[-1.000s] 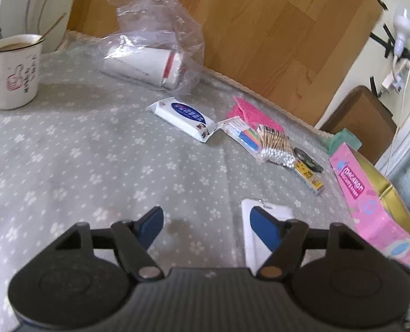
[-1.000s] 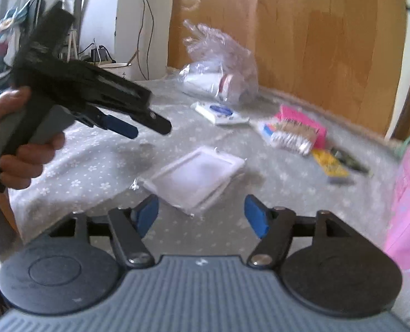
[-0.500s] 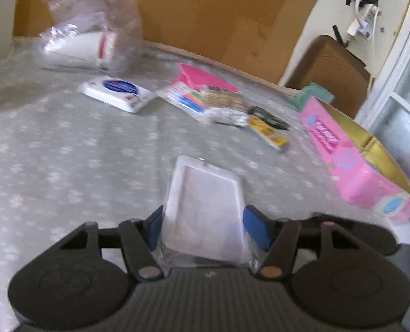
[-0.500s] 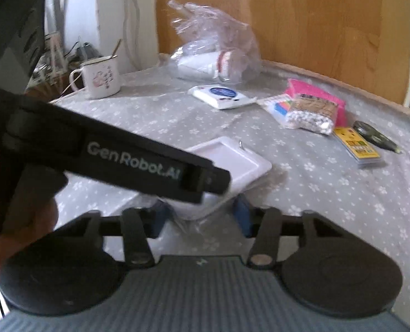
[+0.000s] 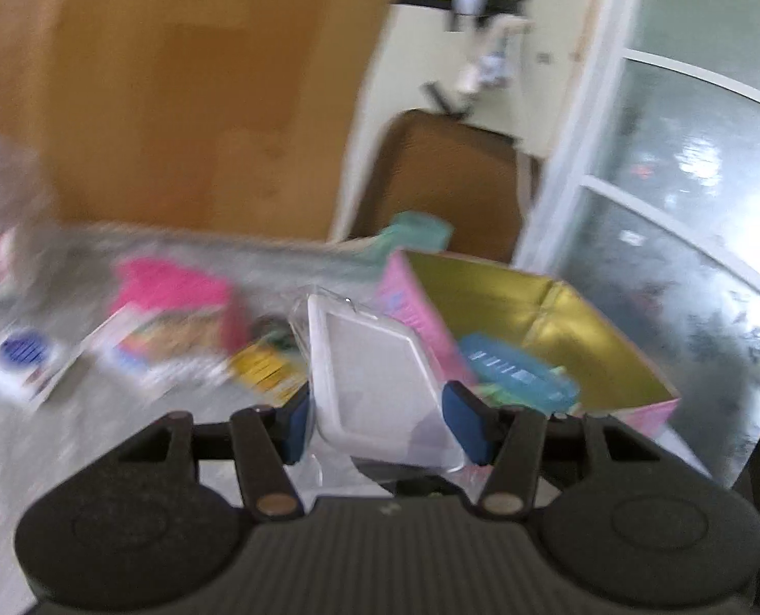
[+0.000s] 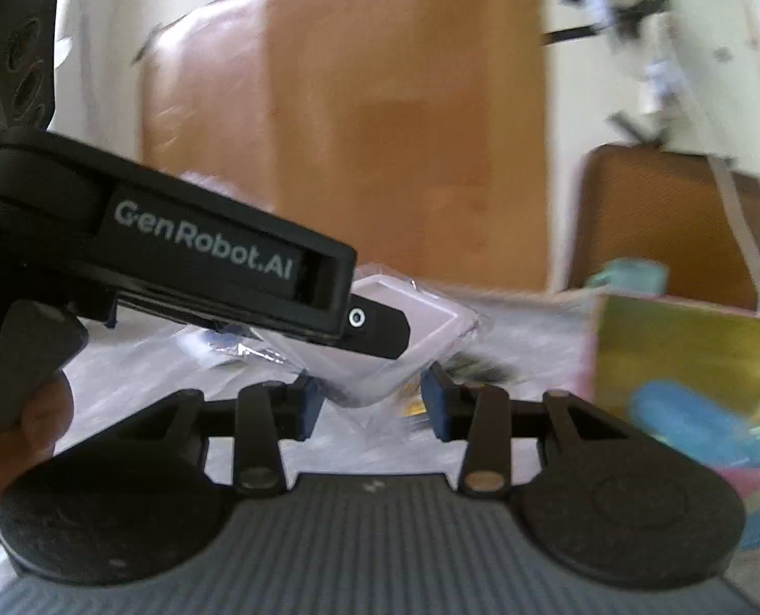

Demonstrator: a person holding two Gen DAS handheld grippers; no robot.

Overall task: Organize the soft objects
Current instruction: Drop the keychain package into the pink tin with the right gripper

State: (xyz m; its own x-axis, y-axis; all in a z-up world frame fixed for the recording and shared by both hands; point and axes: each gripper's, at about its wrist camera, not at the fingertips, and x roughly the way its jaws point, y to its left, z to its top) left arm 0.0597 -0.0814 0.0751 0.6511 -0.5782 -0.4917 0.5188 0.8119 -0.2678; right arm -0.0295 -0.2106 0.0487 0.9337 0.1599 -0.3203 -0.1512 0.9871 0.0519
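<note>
A flat white packet in clear wrap (image 5: 375, 379) is held between the blue pads of my left gripper (image 5: 377, 423), lifted off the grey flowered cloth and tilted up. The same packet (image 6: 405, 338) shows in the right wrist view, with my right gripper (image 6: 372, 402) shut on its near corner. The left gripper's black body (image 6: 175, 261) crosses that view from the left. A pink box with a gold inside (image 5: 559, 338) stands open just beyond the packet, with a blue packet (image 5: 513, 374) inside. It also shows in the right wrist view (image 6: 687, 348).
On the cloth to the left lie a pink cloth (image 5: 175, 287), a bag of cotton swabs (image 5: 164, 343), a white wipes packet (image 5: 18, 359) and a yellow card (image 5: 264, 366). A wooden board, a brown chair (image 5: 452, 179) and a glass door stand behind.
Both grippers have lifted the white packet off the cloth and carried it right, toward the pink box. The views are blurred by motion.
</note>
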